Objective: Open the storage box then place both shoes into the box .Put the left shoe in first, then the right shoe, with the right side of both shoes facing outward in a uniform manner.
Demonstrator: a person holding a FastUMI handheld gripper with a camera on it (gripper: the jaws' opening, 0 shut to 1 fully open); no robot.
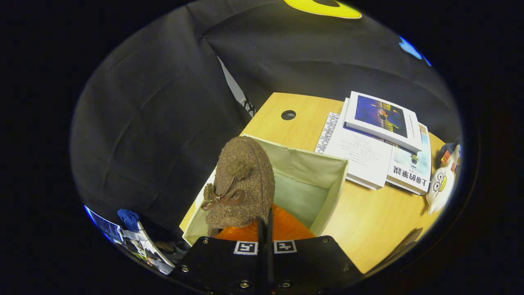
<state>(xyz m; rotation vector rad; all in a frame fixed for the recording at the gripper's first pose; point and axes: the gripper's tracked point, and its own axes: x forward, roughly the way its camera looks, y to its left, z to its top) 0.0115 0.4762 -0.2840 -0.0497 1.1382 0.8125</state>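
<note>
hand-held gripper (265, 223) clamping shoe (241, 184) (brown, fuzzy) | over open box (327, 180)

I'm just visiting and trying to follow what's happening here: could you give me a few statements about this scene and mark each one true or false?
1. The storage box is open. True.
2. The gripper holds a fuzzy brown shoe over the box. True: its fingers are pinched on the shoe's edge.
3. The books lie inside the box. False: they lie on the wooden table, beyond the box.
4. The shoe has a red ribbon. False: its bow is brown.
5. A plush toy lies beside the books. True.
</note>
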